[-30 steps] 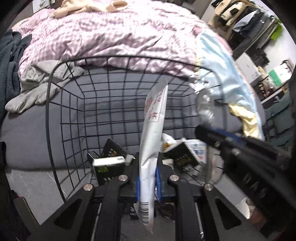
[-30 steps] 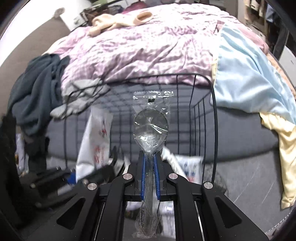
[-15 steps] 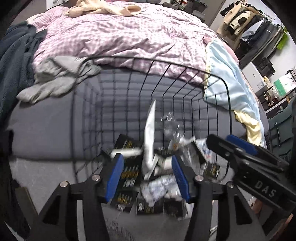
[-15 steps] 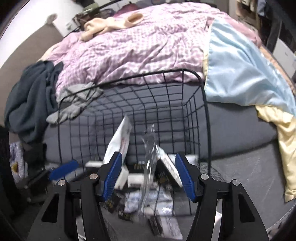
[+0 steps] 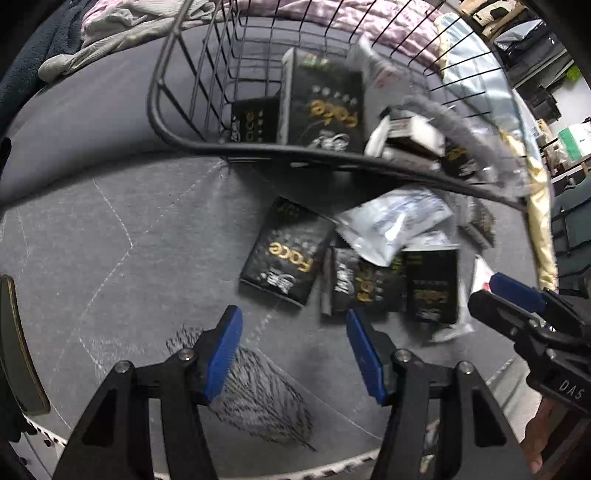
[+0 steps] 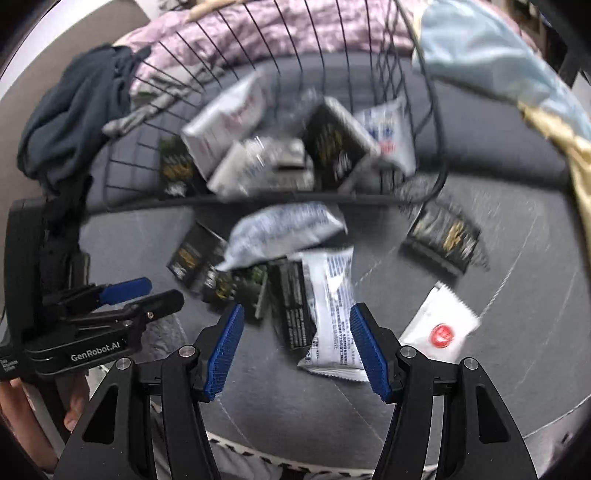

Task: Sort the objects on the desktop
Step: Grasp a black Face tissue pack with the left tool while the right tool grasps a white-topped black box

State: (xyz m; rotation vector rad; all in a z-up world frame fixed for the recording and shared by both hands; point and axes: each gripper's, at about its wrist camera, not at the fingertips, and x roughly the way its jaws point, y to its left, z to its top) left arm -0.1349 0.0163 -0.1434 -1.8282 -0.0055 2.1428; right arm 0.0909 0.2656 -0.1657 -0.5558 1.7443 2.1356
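Left gripper (image 5: 293,347) jaws wide, empty, low centre | right gripper (image 6: 295,345) jaws wide, empty | both aimed at loose packets (image 6: 328,314) below basket (image 5: 192,142), likely choosing next.

Wire basket (image 5: 177,122) stands on the mat (image 5: 110,258), with the bed (image 6: 295,33) behind it. Boxes (image 5: 325,99) and packets (image 6: 225,122) lie inside the basket. More boxes (image 5: 288,254) and sachets (image 6: 332,314) lie on the mat before its rim, one sachet (image 6: 439,325) apart at right.
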